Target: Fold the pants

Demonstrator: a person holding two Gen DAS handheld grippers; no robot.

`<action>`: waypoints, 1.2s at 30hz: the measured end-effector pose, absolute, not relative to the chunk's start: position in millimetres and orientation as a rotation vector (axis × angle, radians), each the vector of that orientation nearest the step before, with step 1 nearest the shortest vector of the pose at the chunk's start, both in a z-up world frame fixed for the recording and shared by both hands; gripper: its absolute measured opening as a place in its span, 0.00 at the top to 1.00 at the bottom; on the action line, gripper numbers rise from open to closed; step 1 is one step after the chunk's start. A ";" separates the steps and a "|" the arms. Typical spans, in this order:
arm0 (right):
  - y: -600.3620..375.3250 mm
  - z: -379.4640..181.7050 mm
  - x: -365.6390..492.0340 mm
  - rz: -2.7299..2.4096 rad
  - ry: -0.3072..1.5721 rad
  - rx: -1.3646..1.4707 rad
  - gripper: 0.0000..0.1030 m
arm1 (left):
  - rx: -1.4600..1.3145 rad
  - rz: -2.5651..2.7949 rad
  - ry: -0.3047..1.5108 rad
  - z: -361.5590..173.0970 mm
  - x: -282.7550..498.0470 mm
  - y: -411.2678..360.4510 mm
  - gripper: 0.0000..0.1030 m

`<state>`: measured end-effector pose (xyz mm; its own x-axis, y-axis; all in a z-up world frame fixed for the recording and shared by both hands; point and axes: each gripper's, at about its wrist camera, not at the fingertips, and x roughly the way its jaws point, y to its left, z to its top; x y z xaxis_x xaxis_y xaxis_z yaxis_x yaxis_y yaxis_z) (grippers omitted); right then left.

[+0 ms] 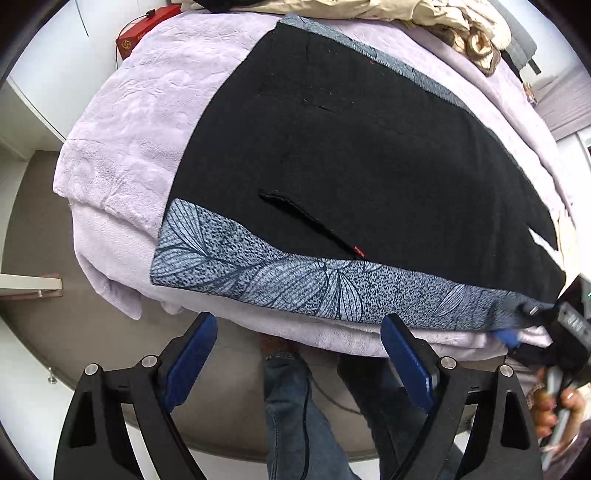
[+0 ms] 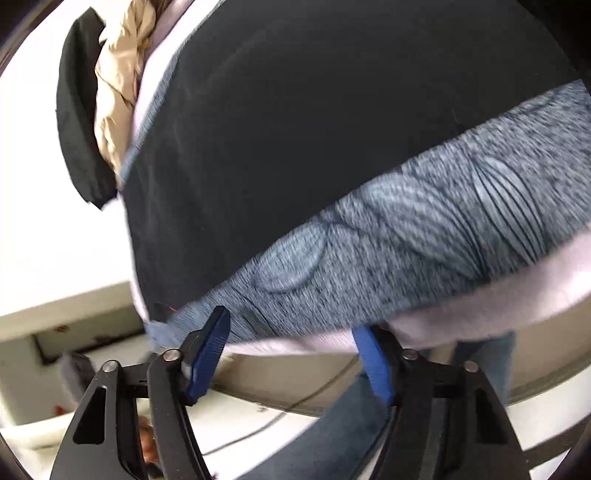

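Pants (image 1: 351,155), black and flat, are lying on a leaf-patterned grey-blue cloth (image 1: 258,273) over a lilac blanket (image 1: 122,147) on a bed; beige clothes (image 1: 424,14) are piling at its far end. Left gripper (image 1: 299,354) is hanging spread and empty. Right gripper (image 2: 295,354) is gaping at the cloth's edge, grasping nothing.

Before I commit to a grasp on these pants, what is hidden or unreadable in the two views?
- Black pants with leaf-print grey lining: far end cut off by the frame edge in the right wrist view.
- Right gripper: tips blurred in the left wrist view; contact with the grey hem unclear.
- Whole right wrist view: motion-blurred.
- Red box: label too small to read.
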<state>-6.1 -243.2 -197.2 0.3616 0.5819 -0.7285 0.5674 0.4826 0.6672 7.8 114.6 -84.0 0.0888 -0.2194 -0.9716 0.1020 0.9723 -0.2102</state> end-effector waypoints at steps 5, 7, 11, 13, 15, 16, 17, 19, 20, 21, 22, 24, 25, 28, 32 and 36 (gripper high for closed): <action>-249.4 -180.4 0.5 0.106 1.171 1.220 0.44 | -0.172 -0.264 1.472 -84.6 -0.7 115.1 0.11; -243.3 -191.0 2.2 0.129 1.208 1.221 0.44 | -0.191 -0.270 1.475 -85.9 -3.6 113.0 0.11; -223.6 -218.2 12.5 0.164 1.276 1.291 0.60 | -0.204 -0.293 1.479 -91.8 -10.4 104.1 0.11; -220.1 -213.4 20.5 0.172 1.251 1.306 0.93 | -0.258 -0.318 1.495 -93.5 -10.4 99.7 0.11; -225.9 -194.4 20.8 0.211 1.143 1.349 0.93 | -0.344 -0.344 1.510 -96.0 -4.8 97.6 0.11; -228.5 -185.2 22.3 0.237 1.108 1.364 0.94 | -0.390 -0.352 1.515 -97.9 -2.2 95.2 0.11; -230.2 -180.3 22.7 0.252 1.094 1.364 0.94 | -0.442 -0.357 1.512 -100.3 1.1 93.2 0.11; -231.2 -167.6 28.9 0.284 1.081 1.340 0.94 | -0.494 -0.341 1.493 -101.2 10.4 93.0 0.11; -231.3 -164.1 31.9 0.293 1.081 1.333 0.94 | -0.515 -0.323 1.482 -102.5 15.7 95.5 0.11; -231.3 -161.6 33.9 0.301 1.082 1.326 0.94 | -0.549 -0.300 1.468 -105.0 21.4 100.7 0.11; -230.3 -160.6 36.6 0.303 1.086 1.320 0.94 | -0.567 -0.280 1.458 -105.5 25.4 105.8 0.11; -230.5 -156.8 32.6 0.301 1.106 1.293 0.94 | -0.582 -0.239 1.421 -103.5 30.9 117.4 0.20; -229.6 -157.3 32.1 0.298 1.117 1.283 0.94 | -0.580 -0.232 1.414 -103.3 32.8 121.2 0.34; -231.1 -160.7 22.7 0.271 1.168 1.248 0.91 | -0.607 -0.227 1.411 -107.4 38.3 135.5 0.43; -244.4 -172.6 3.8 0.164 1.196 1.263 0.77 | -0.566 -0.242 1.418 -110.9 40.9 138.8 0.53; -264.9 -186.1 -20.9 0.047 1.107 1.405 0.85 | -0.455 -0.238 1.432 -107.6 46.6 133.0 0.77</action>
<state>-20.9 -264.9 -186.1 0.5333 0.6170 -0.5787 0.5652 0.2490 0.7865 46.6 133.0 -107.6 0.1342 -0.4240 -0.8957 -0.1116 0.8916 -0.4388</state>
